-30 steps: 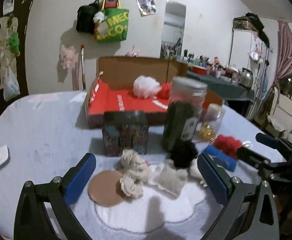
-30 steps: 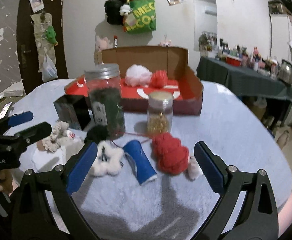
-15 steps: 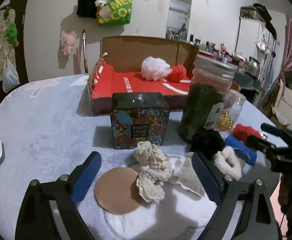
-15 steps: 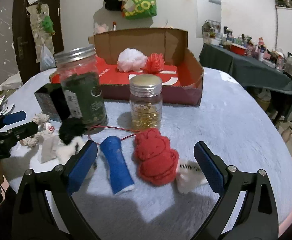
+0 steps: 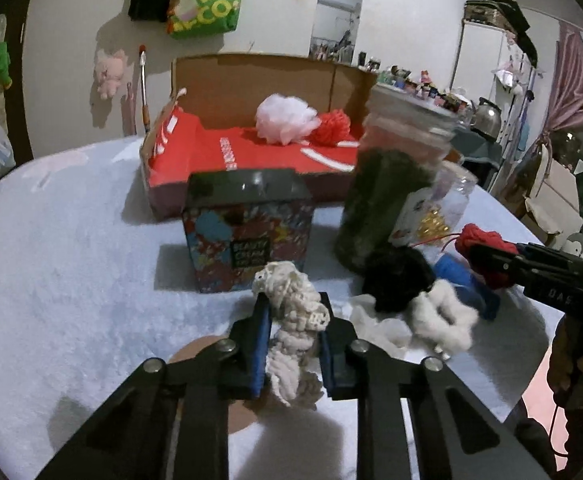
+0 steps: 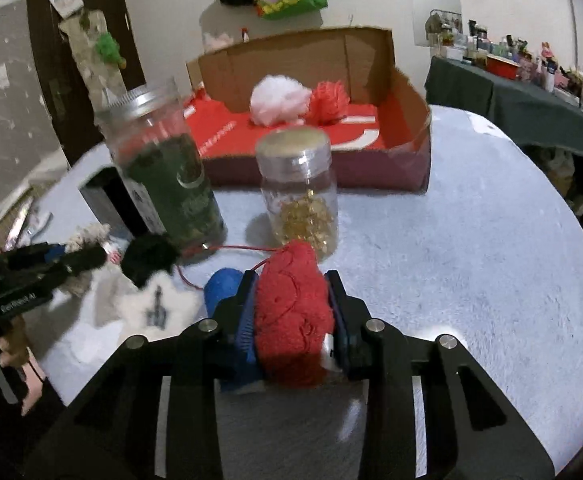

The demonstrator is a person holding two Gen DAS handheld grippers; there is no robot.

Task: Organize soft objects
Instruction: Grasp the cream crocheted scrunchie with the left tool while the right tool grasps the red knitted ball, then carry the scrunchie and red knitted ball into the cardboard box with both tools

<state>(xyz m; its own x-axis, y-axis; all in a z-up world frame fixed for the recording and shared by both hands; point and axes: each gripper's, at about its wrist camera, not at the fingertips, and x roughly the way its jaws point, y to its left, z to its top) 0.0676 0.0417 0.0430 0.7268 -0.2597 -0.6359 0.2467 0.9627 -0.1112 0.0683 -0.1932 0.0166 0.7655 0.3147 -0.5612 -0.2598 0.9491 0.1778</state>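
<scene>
Right now both grippers have just closed on soft things lying near the front of the table: the left gripper point(image 5: 293, 334) is clenched on a cream knitted bundle point(image 5: 291, 312), and the right gripper point(image 6: 291, 312) squeezes a red woolly lump point(image 6: 291, 312). Lifting could go wrong, I judge: a red thread point(image 6: 227, 247) trails from the lump toward the tall jar point(image 6: 163, 168) and could snag or tip it, and the loose cream bundle may sag out of the pads. A blue roll point(image 6: 221, 286) touching the right pad might be dragged along. Farther back stands an open cardboard box point(image 6: 407, 92) already holding a pink puff point(image 6: 277, 98) and a red one. Pale fleecy cloth point(image 6: 471, 240) covers the table; the room behind is cluttered, a green bag point(image 5: 207, 0) hanging on the wall
</scene>
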